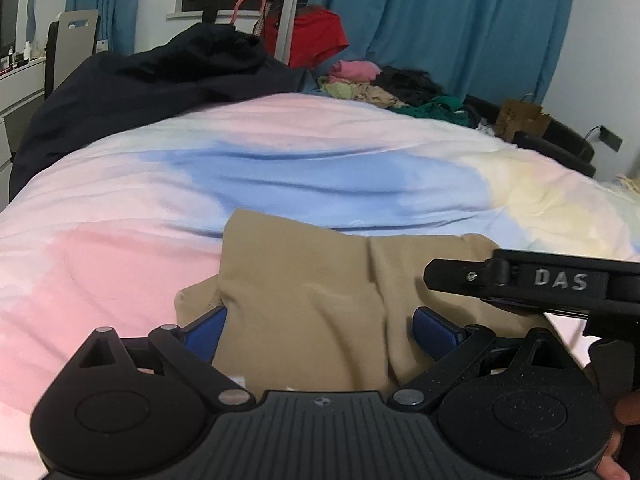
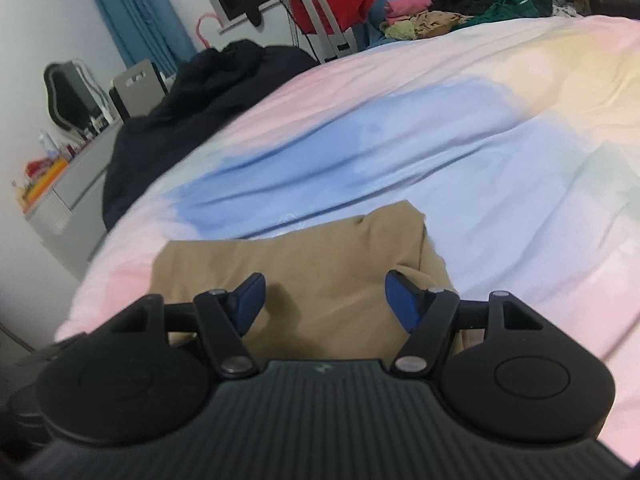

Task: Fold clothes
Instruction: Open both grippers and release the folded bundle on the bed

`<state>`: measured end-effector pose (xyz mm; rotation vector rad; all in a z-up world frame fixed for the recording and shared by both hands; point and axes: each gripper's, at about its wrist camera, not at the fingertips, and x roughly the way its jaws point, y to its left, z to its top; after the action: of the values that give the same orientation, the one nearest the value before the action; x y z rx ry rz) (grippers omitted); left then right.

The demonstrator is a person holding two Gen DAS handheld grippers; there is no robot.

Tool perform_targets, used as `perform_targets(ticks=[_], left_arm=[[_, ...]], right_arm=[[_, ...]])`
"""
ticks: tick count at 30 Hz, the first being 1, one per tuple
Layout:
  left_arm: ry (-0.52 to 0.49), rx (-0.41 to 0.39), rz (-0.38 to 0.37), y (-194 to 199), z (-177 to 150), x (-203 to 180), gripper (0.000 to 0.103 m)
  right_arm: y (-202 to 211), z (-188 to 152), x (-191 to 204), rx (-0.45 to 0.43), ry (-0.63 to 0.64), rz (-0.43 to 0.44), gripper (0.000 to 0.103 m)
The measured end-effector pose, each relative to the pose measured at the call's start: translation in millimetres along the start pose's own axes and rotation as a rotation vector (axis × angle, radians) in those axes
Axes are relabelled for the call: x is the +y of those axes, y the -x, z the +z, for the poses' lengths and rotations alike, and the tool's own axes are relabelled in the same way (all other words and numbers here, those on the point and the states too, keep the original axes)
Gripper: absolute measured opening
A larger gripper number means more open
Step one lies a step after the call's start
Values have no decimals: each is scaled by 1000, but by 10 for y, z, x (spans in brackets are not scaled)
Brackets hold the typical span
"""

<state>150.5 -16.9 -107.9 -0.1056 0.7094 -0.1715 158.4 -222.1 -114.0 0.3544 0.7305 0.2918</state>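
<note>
A folded tan garment (image 1: 304, 296) lies on the pastel bedspread (image 1: 280, 168) close in front of both grippers; it also shows in the right wrist view (image 2: 288, 264). My left gripper (image 1: 320, 330) is open, its blue pads (image 1: 434, 330) spread on either side of the cloth, which lies between and partly over them. My right gripper (image 2: 324, 300) is open just above the garment's near part, holding nothing. The right gripper's black body (image 1: 560, 280) shows at the right of the left wrist view, over the garment's right edge.
A dark navy garment (image 1: 132, 92) lies heaped at the bed's far left. A pile of mixed clothes (image 1: 384, 84) sits at the far side. A red garment (image 1: 316, 36) hangs on a stand before blue curtains (image 1: 440, 20). A dresser (image 2: 60, 200) stands left of the bed.
</note>
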Motion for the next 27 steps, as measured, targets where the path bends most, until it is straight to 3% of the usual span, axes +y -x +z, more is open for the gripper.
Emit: perform_targets(ticks=[7,10,13,18,23,27], left_arm=[[-90,-72,-7,650,-149,-202,98],[-51,-80,24,849,-249,-184,99],[18,-43,20,847,-310,-102,99],[5,43,67,602,-377,-71,99],[10,38,68,673,-382,-61,99],[45,5,16,916,-413,-29,99]], right_arm=[[728,-172,176,-78,23,2,70],[927,-308,203,-81,22,-12,70],[922,-442,141,-52,-19,-35,70],[683,-544,14,6,-61,-102,69],[596,-576,-115,26,-143,-82,70],[599,-583,-107,25,-144,-85,70]])
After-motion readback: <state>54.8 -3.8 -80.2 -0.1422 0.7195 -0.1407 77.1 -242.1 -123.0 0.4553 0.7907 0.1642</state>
